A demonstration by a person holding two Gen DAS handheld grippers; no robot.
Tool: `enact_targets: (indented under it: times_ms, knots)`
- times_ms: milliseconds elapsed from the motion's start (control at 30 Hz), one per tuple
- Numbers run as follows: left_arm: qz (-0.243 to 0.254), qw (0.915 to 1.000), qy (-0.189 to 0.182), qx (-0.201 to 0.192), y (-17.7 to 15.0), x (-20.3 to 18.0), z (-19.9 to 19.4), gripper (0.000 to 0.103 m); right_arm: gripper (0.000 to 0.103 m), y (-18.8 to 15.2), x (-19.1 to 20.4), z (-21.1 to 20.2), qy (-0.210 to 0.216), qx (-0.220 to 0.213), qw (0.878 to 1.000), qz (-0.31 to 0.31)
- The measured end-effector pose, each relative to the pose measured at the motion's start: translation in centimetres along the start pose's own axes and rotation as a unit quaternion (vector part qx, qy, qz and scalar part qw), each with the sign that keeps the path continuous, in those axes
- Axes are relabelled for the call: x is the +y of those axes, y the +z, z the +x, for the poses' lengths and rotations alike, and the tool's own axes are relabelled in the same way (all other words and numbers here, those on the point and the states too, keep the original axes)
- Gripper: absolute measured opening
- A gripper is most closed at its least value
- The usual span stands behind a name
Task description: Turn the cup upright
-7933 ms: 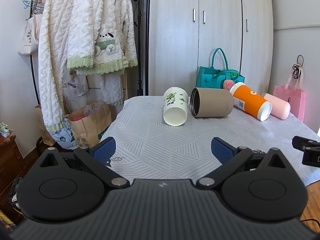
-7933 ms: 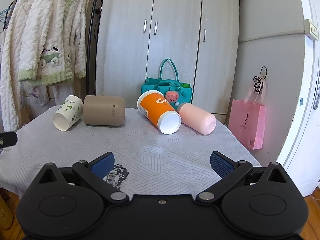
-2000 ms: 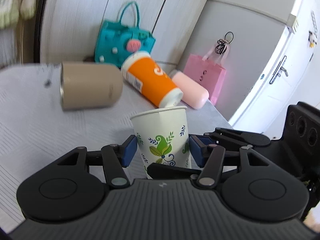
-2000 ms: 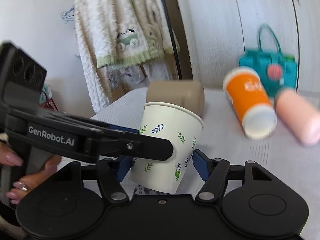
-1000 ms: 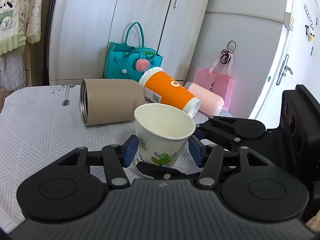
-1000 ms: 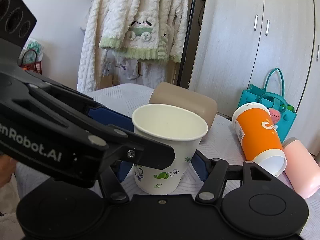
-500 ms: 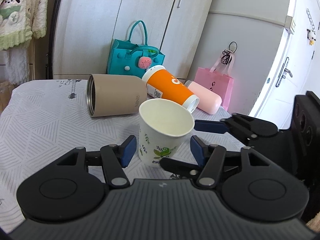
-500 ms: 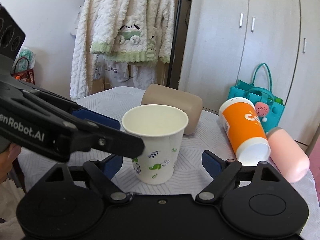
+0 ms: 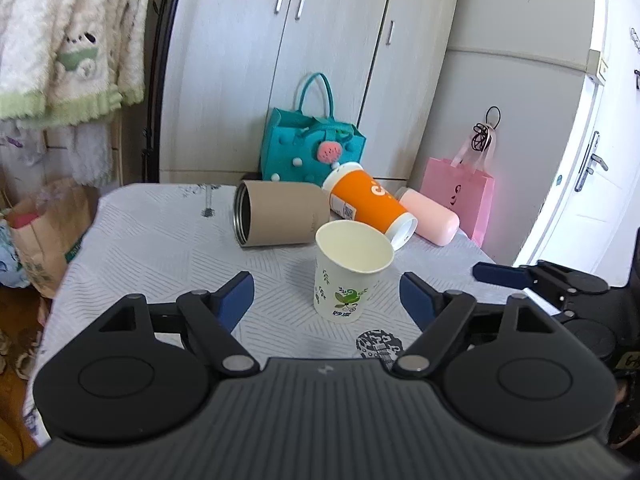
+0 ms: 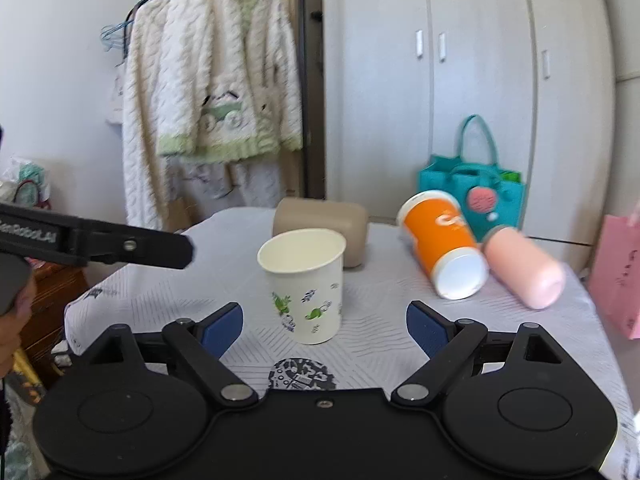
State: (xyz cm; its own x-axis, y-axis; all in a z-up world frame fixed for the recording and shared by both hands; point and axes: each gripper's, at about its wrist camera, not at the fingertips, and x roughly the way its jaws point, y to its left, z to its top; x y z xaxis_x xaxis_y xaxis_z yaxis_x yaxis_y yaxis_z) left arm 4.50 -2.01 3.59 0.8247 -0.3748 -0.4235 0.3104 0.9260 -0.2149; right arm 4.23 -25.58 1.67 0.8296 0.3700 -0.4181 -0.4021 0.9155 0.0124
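Looking along my left gripper point(image 9: 326, 294), I see the paper cup point(image 9: 349, 270) standing upright on the bench point(image 9: 160, 248), mouth up, just ahead of the fingers point(image 9: 236, 294) and free of them. Both blue pads are spread wide and hold nothing. My right gripper point(image 10: 324, 326) is likewise wide open and empty, the cup point(image 10: 306, 288) sitting just beyond its fingers point(image 10: 424, 328). Behind the cup lies a tan tumbler point(image 9: 278, 214) on its side (open mouth facing left in the left view), and to the cup's right lie an orange cup point(image 9: 370, 204) and a pink bottle point(image 9: 430, 218), also tipped over.
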Motion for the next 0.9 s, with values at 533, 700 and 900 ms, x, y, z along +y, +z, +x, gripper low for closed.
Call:
enact_targets:
  times_ms: [533,700,900]
  knots:
    - [0.036,0.9977,0.039,-0.041,-1.4,-4.0,-8.3,0.098,0.103,-0.1,2.3,-7.5,-0.022,-0.049,0.998,0.014]
    - [0.020,0.9974,0.062,-0.029,-1.9,-3.7,-9.0,0.102,0.103,-0.2,3.7,-8.9,-0.062,-0.045,0.997,0.002]
    - [0.021,0.9959,0.085,-0.023,-2.6,-3.3,-9.2,0.102,0.103,-0.5,4.1,-9.6,-0.060,-0.030,0.998,0.023]
